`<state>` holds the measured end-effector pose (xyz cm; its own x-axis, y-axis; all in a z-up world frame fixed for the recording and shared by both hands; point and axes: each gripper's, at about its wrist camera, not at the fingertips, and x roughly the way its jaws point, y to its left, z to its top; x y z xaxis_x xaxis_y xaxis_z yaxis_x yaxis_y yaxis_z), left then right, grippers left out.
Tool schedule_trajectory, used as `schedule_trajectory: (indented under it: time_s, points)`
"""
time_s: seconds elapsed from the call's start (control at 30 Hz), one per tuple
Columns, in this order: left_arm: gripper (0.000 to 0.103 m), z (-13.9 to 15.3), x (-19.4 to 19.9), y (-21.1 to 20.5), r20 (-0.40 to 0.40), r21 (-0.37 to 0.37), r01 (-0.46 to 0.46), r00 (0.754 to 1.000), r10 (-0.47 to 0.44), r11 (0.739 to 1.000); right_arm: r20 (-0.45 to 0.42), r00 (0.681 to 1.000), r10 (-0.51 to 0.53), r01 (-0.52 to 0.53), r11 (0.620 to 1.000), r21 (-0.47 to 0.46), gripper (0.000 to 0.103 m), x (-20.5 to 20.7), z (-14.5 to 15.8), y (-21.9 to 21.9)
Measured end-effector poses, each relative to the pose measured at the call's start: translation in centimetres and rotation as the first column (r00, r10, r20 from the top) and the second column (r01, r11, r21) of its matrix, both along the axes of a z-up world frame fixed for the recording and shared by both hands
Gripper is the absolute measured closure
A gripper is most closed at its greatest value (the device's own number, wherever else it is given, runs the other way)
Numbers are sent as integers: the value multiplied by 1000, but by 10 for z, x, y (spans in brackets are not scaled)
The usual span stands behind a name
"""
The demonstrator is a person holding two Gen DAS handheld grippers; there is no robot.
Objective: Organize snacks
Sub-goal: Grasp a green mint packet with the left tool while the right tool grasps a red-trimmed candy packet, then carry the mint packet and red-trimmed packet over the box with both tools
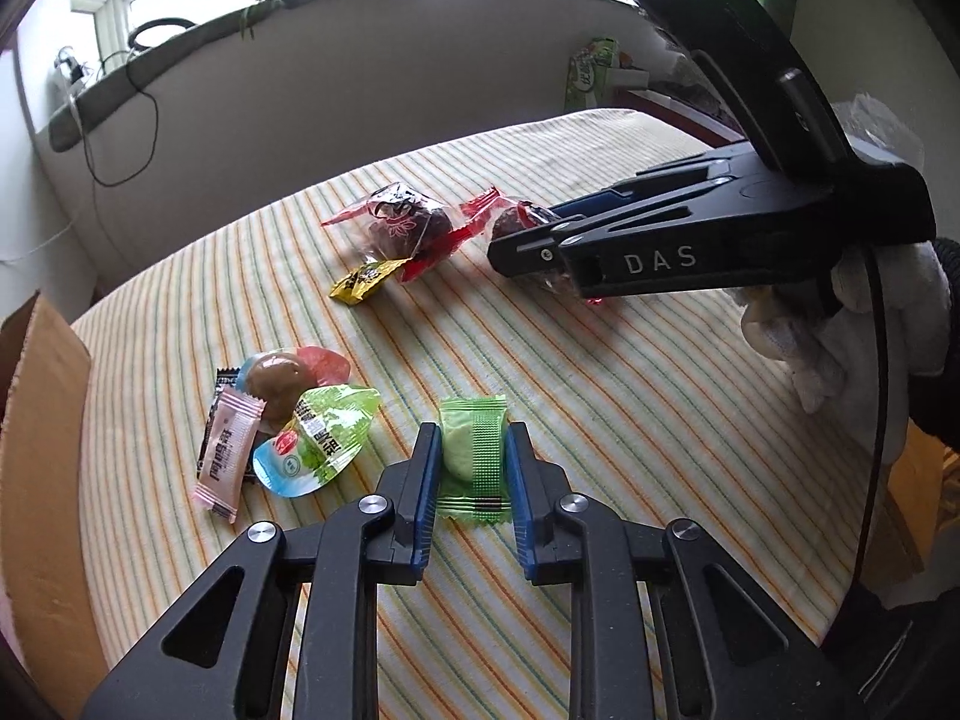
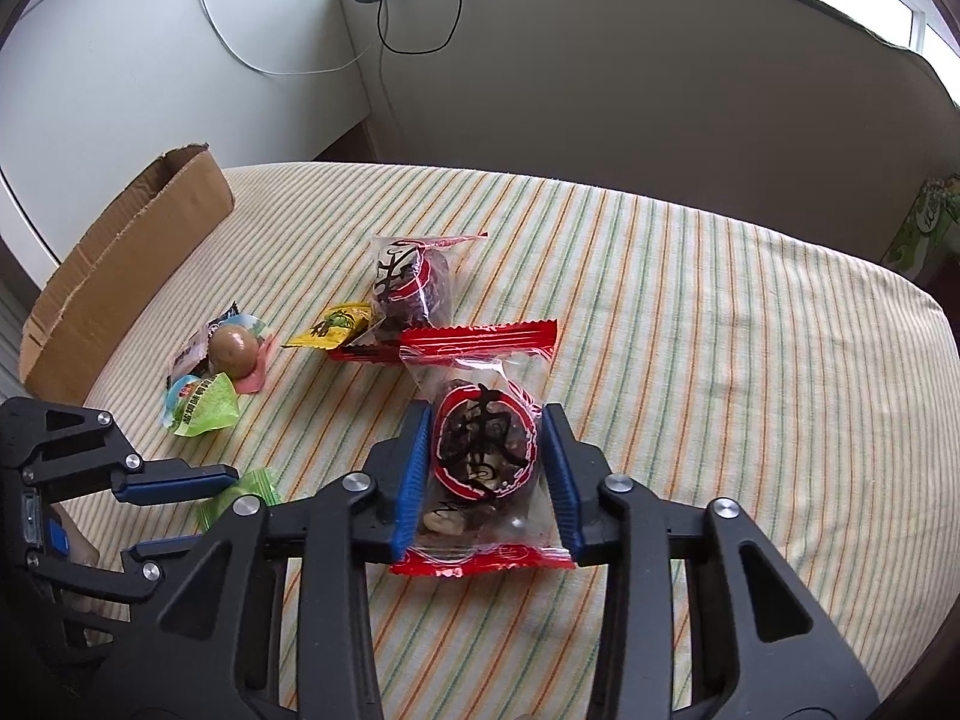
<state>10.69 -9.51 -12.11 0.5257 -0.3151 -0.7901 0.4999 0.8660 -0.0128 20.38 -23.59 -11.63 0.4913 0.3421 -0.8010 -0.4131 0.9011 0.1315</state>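
Observation:
My left gripper (image 1: 473, 447) is shut on a green-wrapped candy (image 1: 474, 456), low over the striped cloth (image 1: 600, 396). My right gripper (image 2: 486, 438) is shut on a red-and-clear packet with a dark date snack (image 2: 483, 456); it also shows in the left wrist view (image 1: 528, 243). A second red date packet (image 1: 402, 222) (image 2: 411, 285) and a yellow candy (image 1: 366, 282) (image 2: 330, 324) lie beyond. A small heap of a green jelly cup (image 1: 327, 438) (image 2: 204, 408), a brown jelly cup (image 1: 276, 384) (image 2: 234, 351) and a pink sachet (image 1: 228, 453) lies at left.
A cardboard box (image 2: 120, 264) (image 1: 42, 420) stands at the left edge of the cloth. A padded headboard (image 2: 600, 78) runs along the far side. A green carton (image 1: 591, 75) stands at the back right.

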Motion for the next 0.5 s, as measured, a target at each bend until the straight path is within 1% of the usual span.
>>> schedule_trajectory:
  time_s: [0.3,0.5]
  points:
    - [83,16,-11,18,13,-75,-23,1000,24,997,7,1000,-27,27,999,34,67,-15,10,-16]
    - [83,32,-13,39,39,-127,-54,998,59,990,45,999,-27,25,999,41,67,-29,33,-20]
